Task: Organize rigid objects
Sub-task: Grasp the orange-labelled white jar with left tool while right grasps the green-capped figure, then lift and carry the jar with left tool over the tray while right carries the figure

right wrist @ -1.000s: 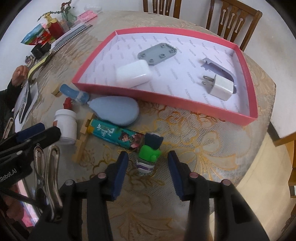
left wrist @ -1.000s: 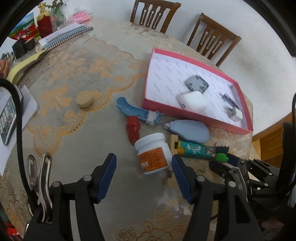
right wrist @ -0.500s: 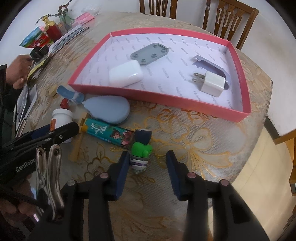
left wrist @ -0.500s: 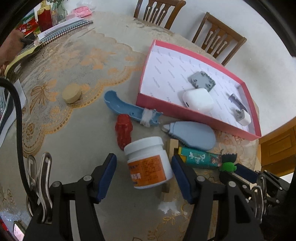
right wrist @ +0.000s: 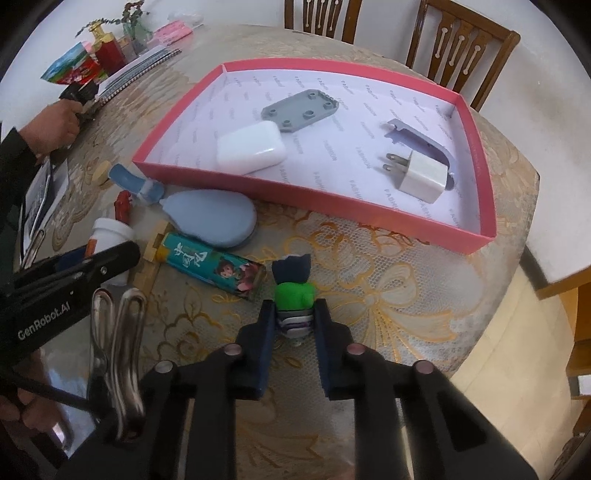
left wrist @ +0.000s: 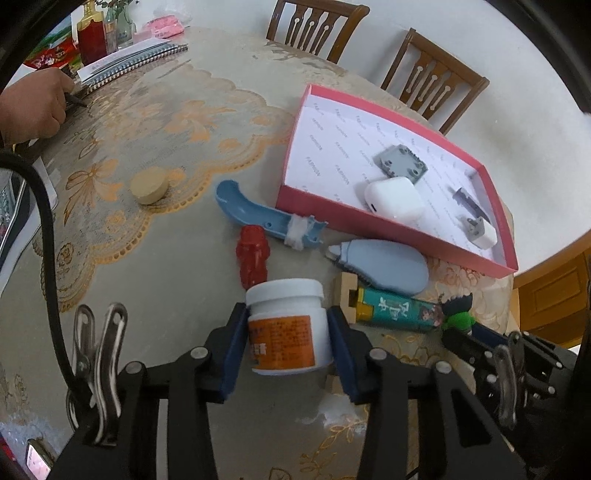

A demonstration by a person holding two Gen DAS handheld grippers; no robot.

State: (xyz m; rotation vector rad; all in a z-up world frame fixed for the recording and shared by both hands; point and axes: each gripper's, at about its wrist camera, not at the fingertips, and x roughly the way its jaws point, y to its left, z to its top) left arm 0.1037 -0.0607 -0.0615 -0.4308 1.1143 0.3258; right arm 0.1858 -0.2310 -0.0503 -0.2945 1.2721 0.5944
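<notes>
A white jar with an orange label stands between the fingers of my left gripper. Its jaws are closing and both blue pads touch the jar's sides. My right gripper is closing too, its pads pressed on a small green toy figure. Beyond them lies the pink tray, holding a white case, a grey plate, a charger plug and a lilac clip.
Loose on the tablecloth are a blue tape dispenser, a teal tube, a wooden block, a red figure, a blue handle and a wooden disc. A person's hand rests far left. Two chairs stand behind.
Both grippers have narrowed: the left one moved forward around the white jar and its pads now touch it; the right one's pads have come in onto the green toy figure.
</notes>
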